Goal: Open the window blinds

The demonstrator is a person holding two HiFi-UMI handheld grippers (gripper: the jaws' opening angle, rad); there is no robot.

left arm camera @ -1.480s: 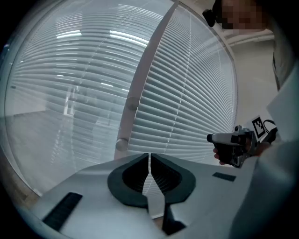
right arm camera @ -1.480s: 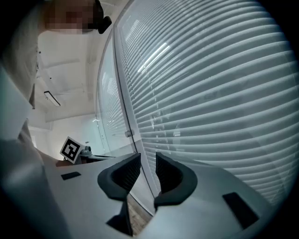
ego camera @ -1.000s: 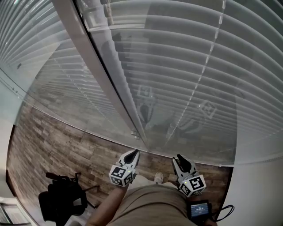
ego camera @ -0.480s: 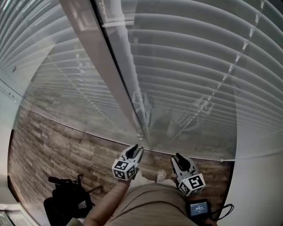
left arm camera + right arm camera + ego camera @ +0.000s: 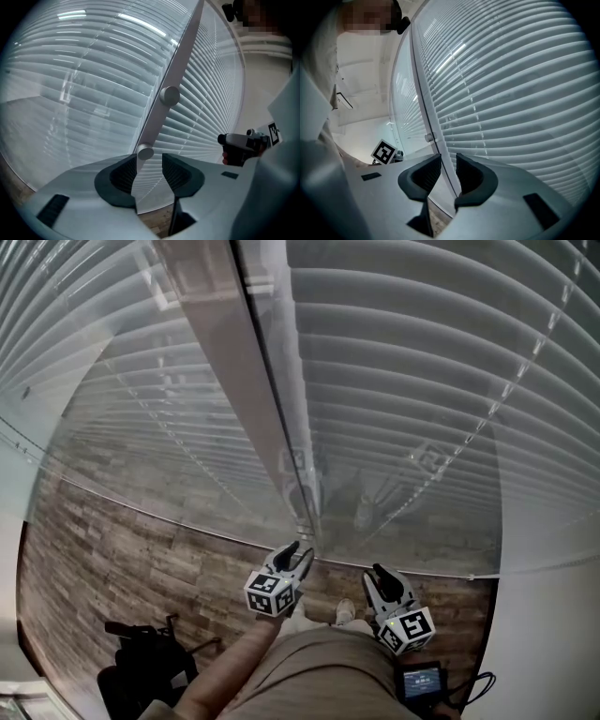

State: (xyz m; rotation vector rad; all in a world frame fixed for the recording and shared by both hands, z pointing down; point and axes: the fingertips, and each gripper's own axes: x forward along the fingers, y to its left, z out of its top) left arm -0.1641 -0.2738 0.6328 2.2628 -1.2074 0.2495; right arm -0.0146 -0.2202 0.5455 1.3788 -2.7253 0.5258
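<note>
White horizontal blinds [image 5: 403,381] hang with their slats turned shut behind a glass wall, split by a grey upright frame post [image 5: 253,399]. In the left gripper view two round knobs sit on that post, the upper knob [image 5: 169,95] higher up and the lower knob [image 5: 145,152] just above my left jaw tip. My left gripper [image 5: 298,554] points at the post's foot. Its jaws have just been opening and nothing is between them [image 5: 149,171]. My right gripper [image 5: 378,573] hangs a little to the right, with a narrow gap between its jaws [image 5: 448,171] and nothing in it.
The wood-look floor [image 5: 122,549] runs along the glass. A black office chair [image 5: 141,671] stands at the lower left. A small screen device [image 5: 422,682] hangs at the person's waist. A white wall [image 5: 553,634] closes the right side.
My left gripper has moved forward to the foot of the frame post and its jaws have parted. The right gripper has barely shifted.
</note>
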